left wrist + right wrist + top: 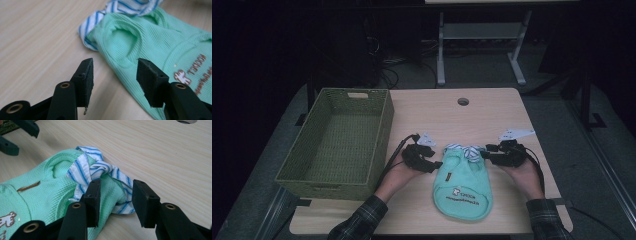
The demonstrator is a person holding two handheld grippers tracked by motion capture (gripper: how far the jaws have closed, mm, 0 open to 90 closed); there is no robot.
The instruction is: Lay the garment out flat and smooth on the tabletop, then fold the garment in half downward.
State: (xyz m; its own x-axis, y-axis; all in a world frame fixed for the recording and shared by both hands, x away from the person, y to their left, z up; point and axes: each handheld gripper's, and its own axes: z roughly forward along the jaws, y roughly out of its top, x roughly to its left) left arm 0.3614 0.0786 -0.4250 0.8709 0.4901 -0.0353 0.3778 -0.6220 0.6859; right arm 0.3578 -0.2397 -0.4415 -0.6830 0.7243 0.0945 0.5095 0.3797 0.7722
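Left tongs (113, 75): jaws wide apart, holding nothing — poised at the left edge of the green garment (155, 52), near its armhole.
Right tongs (115, 200): jaws wide too, straddling the garment's blue-striped collar (100, 170) without clamping it.
Green garment: lies flat on the surface (492, 115) between the two hands, collar end away from the person.
Basket (382, 125): woven, green — on the surface's left side, just beside the left hand.
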